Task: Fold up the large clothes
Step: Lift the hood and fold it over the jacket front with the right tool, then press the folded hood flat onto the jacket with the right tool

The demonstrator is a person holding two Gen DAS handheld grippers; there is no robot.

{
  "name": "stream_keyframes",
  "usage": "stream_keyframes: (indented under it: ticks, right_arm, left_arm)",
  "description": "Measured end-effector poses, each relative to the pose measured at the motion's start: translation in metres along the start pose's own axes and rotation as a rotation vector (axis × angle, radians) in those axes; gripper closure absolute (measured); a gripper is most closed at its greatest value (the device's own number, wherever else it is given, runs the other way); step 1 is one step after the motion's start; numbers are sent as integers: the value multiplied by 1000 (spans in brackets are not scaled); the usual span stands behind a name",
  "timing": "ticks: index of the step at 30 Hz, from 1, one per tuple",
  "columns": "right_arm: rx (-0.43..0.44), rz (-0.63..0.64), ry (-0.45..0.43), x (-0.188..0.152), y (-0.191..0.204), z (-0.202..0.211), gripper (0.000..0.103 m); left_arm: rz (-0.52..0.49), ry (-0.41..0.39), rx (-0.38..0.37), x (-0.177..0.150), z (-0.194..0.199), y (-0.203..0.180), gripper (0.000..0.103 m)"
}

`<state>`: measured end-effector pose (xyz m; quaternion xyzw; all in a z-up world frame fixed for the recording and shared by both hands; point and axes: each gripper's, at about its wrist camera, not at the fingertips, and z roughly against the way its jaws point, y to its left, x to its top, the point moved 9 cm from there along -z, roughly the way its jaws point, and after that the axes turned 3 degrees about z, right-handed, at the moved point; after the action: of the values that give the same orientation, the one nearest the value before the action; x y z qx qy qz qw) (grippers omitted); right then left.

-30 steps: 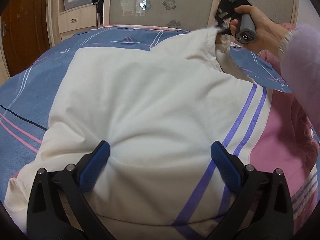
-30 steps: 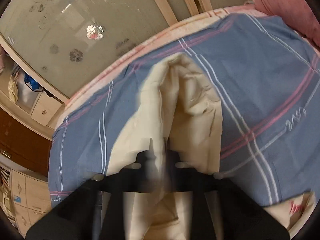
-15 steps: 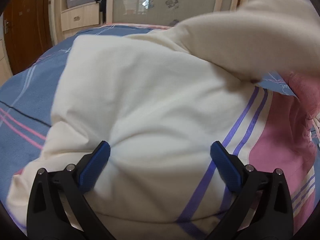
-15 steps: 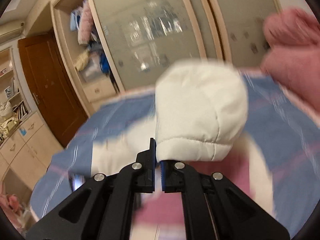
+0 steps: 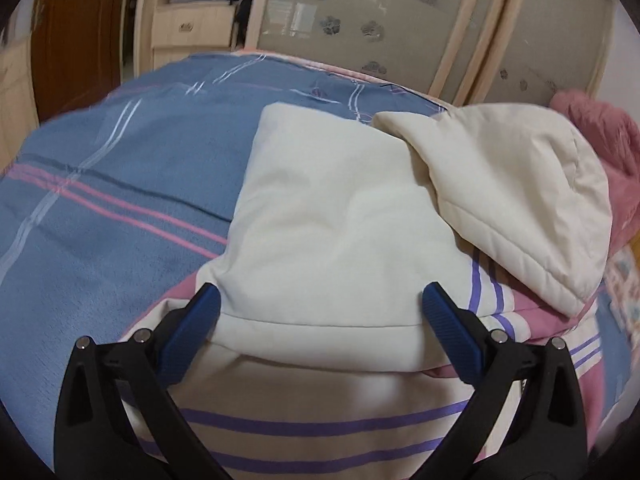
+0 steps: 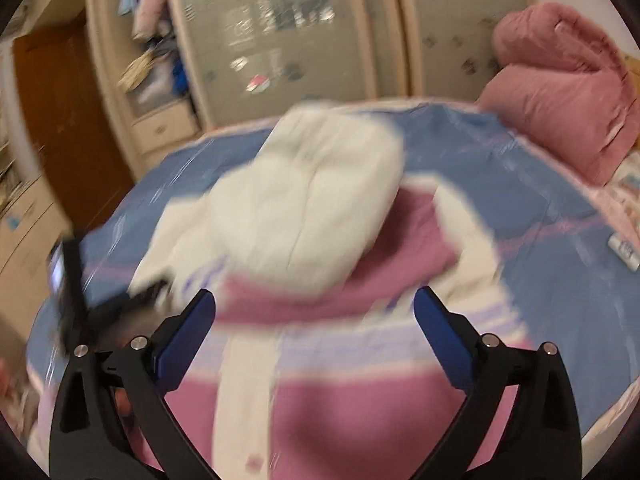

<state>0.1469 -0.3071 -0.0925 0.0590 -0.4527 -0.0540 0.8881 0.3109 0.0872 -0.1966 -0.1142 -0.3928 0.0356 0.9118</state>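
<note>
The jacket (image 5: 332, 216) lies on the bed (image 5: 120, 168), its hood (image 5: 516, 192) folded down over the body — a first fold judged done, sleeves and halving left. Left tongs (image 5: 320, 312) and right tongs (image 6: 314, 312) both gape apart, holding nothing.

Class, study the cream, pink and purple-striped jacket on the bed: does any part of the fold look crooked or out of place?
Yes. The hood lies skewed across the right side of the folded jacket, its edge hanging past the cream panel over the pink section, rather than centred and flat. Both the left gripper and the right gripper are open.
</note>
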Motion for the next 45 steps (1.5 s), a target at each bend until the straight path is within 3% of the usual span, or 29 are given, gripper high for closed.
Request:
stream_keyframes:
  ticks: [2, 5, 6, 7, 8, 10, 12, 15, 18, 21, 25, 27, 29, 31, 34, 35, 37, 38, 40, 45]
  right_arm:
    - [-16, -59, 17, 24, -14, -32, 1]
    - [-58, -109, 168, 40, -31, -123, 5]
    - [-18, -130, 212, 32, -30, -140, 18]
    - [17, -174, 255, 28, -28, -152, 62]
    - [47, -245, 300, 21, -23, -157, 83]
    - [168, -260, 291, 24, -1, -142, 89]
    - [306, -217, 242, 30, 31, -105, 90]
    - [425, -216, 161, 26, 54, -50, 90]
    - [391, -179, 168, -17, 53, -33, 90]
    - [294, -152, 241, -81, 38, -50, 90]
    - [301, -314, 303, -127, 18, -74, 87]
    - [307, -321, 296, -125, 16, -74, 79]
    - [281, -265, 306, -125, 16, -71, 45]
    - [214, -180, 304, -120, 12, -68, 36]
    - [124, -156, 219, -104, 0, -47, 39]
    - [83, -148, 153, -91, -5, -37, 52]
    - [31, -99, 62, -67, -3, -25, 64]
    - [-1, -62, -21, -46, 1, -15, 64]
    - [-16, 9, -102, -21, 17, -9, 64]
    - [63, 122, -35, 11, 59, -54, 64]
  left_arm:
    - [-33, -2, 28, -5, -4, -7, 2]
    - [-67, -12, 60, -8, -7, -10, 2]
    - [-68, -12, 62, -7, -7, -10, 2]
    - [-65, -12, 59, -8, -6, -10, 2]
    - [-56, -10, 51, -7, -6, -9, 2]
    - [-42, -7, 38, -7, -6, -7, 2]
    - [-41, -5, 34, -7, -5, -8, 2]
    - [-37, -7, 30, -6, -4, -8, 2]
    - [-8, -12, 11, -4, 1, -5, 2]
    - [36, -28, -12, 0, 10, -1, 2]
    - [30, -134, -52, 8, 38, -10, 2]
    - [-2, -178, -77, 11, 48, -20, 2]
    - [-70, -169, -118, 7, 49, -39, 2]
    - [-142, -105, -165, -6, 40, -59, 2]
    - [-242, -1, -129, -34, 13, -80, 2]
    - [-264, 4, -109, -38, 9, -83, 2]
    - [-302, 9, -77, -44, 5, -87, 2]
    - [-308, 14, -78, -45, 5, -89, 2]
    - [-292, 27, -95, -46, 4, -89, 2]
    - [-251, 63, -136, -47, 1, -81, 2]
